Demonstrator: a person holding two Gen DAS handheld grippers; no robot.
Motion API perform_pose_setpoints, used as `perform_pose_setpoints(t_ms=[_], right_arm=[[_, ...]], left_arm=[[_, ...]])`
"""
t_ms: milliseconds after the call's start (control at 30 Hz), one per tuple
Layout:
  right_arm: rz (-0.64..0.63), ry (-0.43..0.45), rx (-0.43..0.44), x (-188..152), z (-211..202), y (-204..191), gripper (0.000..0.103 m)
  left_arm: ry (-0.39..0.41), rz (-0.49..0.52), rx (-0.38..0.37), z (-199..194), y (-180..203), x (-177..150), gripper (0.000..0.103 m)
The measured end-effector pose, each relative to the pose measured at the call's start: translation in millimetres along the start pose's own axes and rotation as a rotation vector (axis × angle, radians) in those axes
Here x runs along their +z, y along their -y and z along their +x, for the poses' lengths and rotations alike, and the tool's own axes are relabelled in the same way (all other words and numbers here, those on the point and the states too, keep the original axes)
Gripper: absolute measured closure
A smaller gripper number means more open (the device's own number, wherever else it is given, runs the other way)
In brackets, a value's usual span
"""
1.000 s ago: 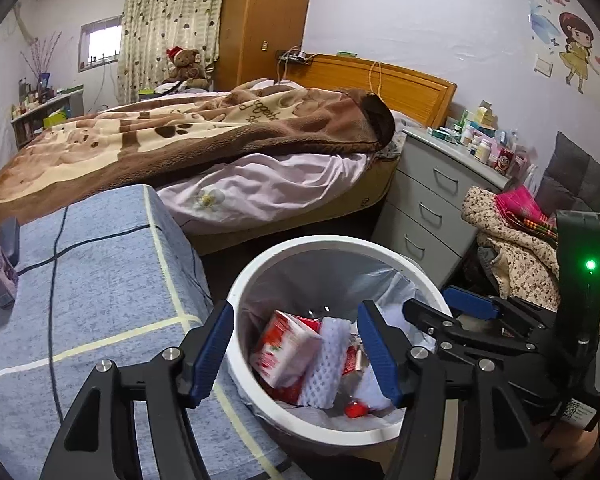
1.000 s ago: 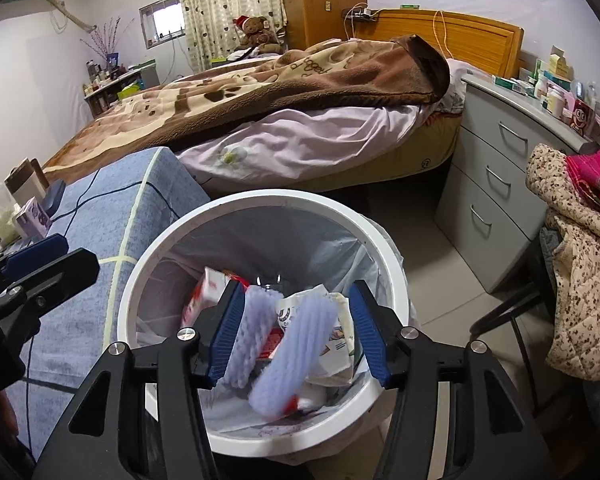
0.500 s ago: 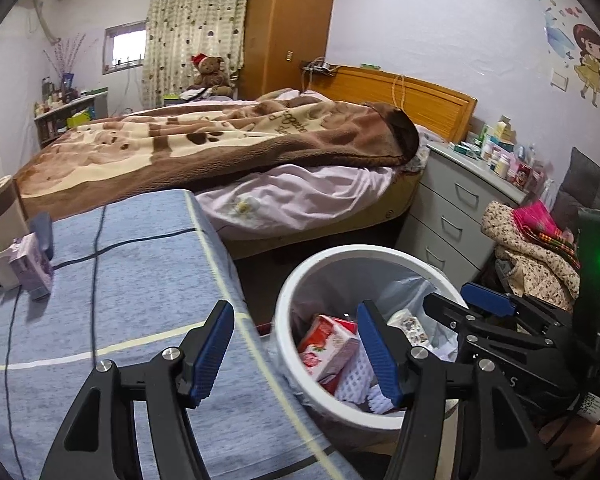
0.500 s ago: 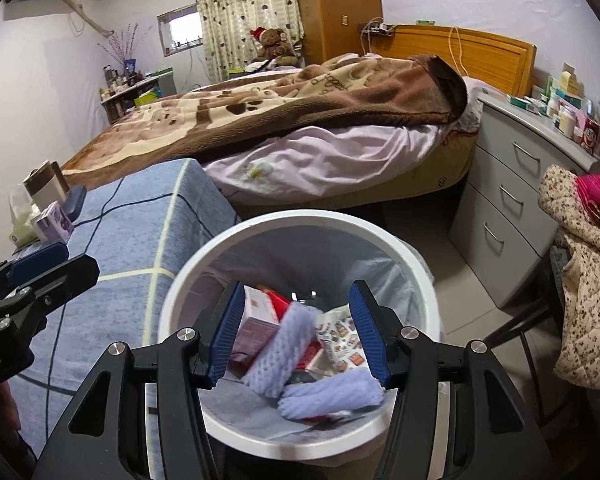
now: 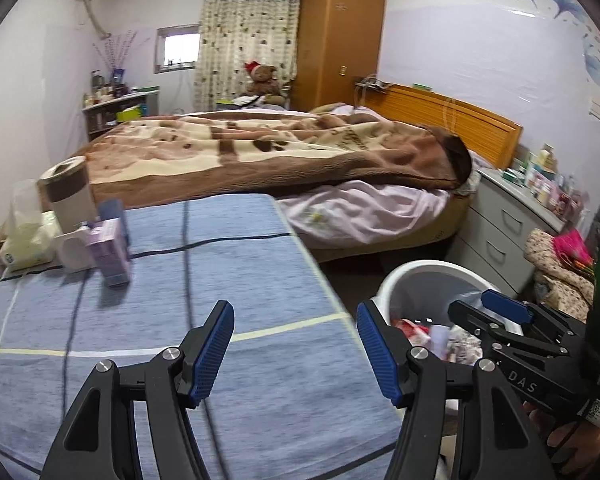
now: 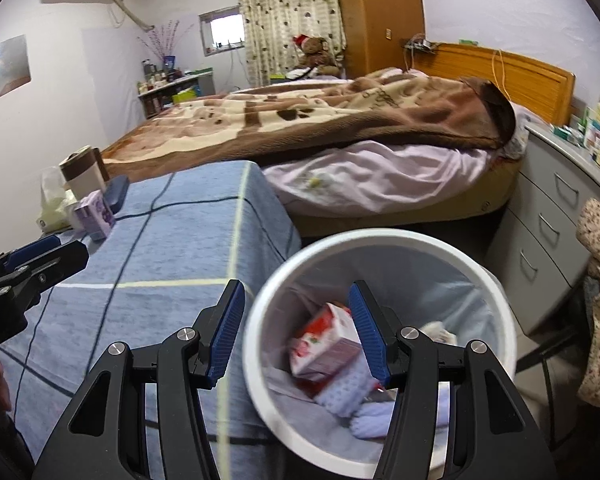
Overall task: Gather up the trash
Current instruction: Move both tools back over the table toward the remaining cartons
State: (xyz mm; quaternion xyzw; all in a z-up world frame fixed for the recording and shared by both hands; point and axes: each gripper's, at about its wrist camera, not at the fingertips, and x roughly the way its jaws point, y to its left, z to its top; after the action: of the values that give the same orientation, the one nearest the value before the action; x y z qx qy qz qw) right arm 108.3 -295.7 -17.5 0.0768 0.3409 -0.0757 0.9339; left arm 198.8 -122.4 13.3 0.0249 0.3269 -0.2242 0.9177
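Two pairs of tongs show, and both stand wide with nothing between their blue pads. The left gripper hangs over the near part of the blue checked table, its right pad close to the table's right edge. The right gripper straddles the rim of the white trash bin: its left pad lies over the table edge, its right pad over the bin's mouth.

The bin stands on the floor just right of the table, lined with a pale bag. Inside it lie a red and white carton, tilted, and below it white foam netting; both are blurred. From the left wrist view the bin sits right of the left gripper, partly hidden behind the right gripper, with crumpled trash just visible inside.

On the far left of the table a small purple box stands upright, well apart from both tongs. Behind it are a white holder, a brown-banded cup and a tissue pack. Beyond the table lies a bed with a brown blanket, and a grey dresser stands to the far right.
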Motion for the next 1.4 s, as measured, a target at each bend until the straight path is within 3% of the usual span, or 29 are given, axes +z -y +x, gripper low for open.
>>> perform_pose_setpoints(t_ms=[500,867,1400], right_arm=[[-0.116,0.004,0.160,9.4,27.1,-77.0,0.042],[-0.185,-0.021,0.271,18.1,55.2,-134.4,0.037],[-0.281,-0.044,0.384,34.2,111.2,-217.0,0.035]], left_arm=[[0.020,-0.161,0.158,-14.3,-118.8,-4.5,0.039],[0.029,-0.224,0.305,-16.3,-201.1,-7.4,0.039],[0.024,-0.286,0.310,16.3,-282.0,3.4,0.039]])
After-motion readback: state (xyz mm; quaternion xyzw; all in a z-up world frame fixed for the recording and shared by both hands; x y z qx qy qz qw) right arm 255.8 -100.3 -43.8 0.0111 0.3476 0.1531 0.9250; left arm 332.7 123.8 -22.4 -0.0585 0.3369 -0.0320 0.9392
